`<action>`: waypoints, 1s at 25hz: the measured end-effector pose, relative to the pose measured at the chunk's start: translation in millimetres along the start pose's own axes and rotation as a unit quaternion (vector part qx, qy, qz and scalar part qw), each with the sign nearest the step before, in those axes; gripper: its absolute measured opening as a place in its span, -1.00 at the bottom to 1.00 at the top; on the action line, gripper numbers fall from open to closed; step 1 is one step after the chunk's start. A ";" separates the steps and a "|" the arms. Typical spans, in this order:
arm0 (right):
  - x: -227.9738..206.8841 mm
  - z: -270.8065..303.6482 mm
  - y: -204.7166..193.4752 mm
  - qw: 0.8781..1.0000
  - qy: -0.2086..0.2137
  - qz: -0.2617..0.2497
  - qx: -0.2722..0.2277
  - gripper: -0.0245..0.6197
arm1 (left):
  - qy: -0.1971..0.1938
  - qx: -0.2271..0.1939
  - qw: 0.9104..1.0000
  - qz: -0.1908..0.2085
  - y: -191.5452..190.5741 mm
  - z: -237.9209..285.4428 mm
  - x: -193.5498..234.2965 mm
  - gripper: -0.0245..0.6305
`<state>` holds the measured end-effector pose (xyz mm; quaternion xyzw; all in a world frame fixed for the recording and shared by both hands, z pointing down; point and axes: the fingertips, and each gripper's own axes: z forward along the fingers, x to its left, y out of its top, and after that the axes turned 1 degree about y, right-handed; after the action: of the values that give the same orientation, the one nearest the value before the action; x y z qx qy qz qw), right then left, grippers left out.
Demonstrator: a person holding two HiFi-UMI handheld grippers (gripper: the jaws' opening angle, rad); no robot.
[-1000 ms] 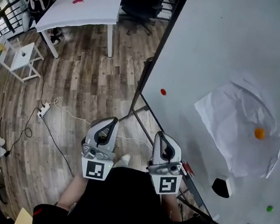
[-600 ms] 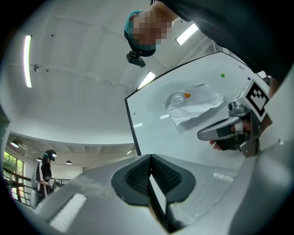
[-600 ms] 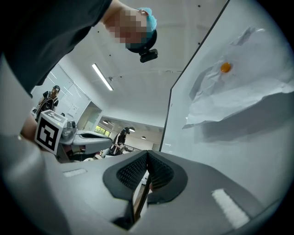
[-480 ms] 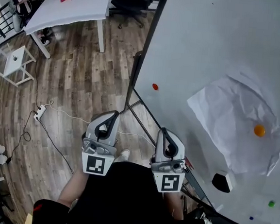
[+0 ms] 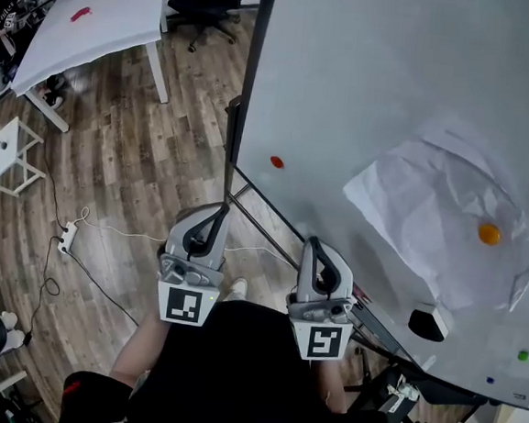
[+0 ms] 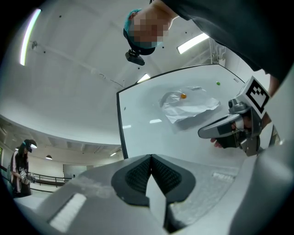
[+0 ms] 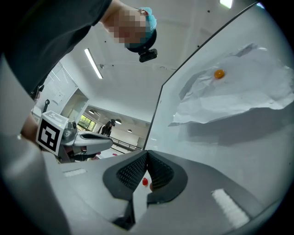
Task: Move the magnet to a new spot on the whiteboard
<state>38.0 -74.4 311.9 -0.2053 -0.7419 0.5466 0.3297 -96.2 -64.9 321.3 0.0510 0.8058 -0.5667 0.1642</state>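
A small red magnet (image 5: pixel 276 162) sticks to the whiteboard (image 5: pixel 367 86) near its left edge. An orange magnet (image 5: pixel 489 234) pins a crumpled white paper sheet (image 5: pixel 438 221) further right. My left gripper (image 5: pixel 218 213) is shut and empty, held low in front of the board's left leg. My right gripper (image 5: pixel 312 247) is beside it, below the board's lower edge, also shut and empty. In the left gripper view the pads of the left gripper (image 6: pixel 150 157) meet. In the right gripper view the far red magnet (image 7: pixel 145 181) shows through the slit under the right gripper's (image 7: pixel 147 153) closed tips.
A black eraser (image 5: pixel 428 323), a green magnet (image 5: pixel 522 355) and a blue magnet (image 5: pixel 490 380) sit near the board's lower right. The board's stand legs (image 5: pixel 264 211) cross the wooden floor. A white table (image 5: pixel 97 16) and a power strip (image 5: pixel 65 236) lie to the left.
The view has swung right, so the board and red magnet sit further left in the picture. Both grippers have edged a little closer to the board's lower edge. Jaws unchanged.
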 end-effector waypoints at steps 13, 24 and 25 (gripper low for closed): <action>-17.1 2.8 -7.8 0.996 -0.076 -0.017 0.034 -0.92 | -0.081 -0.006 0.996 -0.034 -31.7 43.5 -14.5 -0.92; -21.3 2.8 -15.4 0.993 -0.097 -0.035 0.061 -0.92 | -0.101 0.009 0.993 -0.059 -68.3 70.3 -30.8 -0.92; -21.7 2.7 -16.0 0.992 -0.099 -0.035 0.062 -0.92 | -0.103 0.012 0.993 -0.061 -72.3 72.1 -32.2 -0.92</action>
<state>52.1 -95.8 320.8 -0.1026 -0.7423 0.5974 0.2856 -70.4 -154.1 374.7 -0.0550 0.7791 -0.5878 0.2109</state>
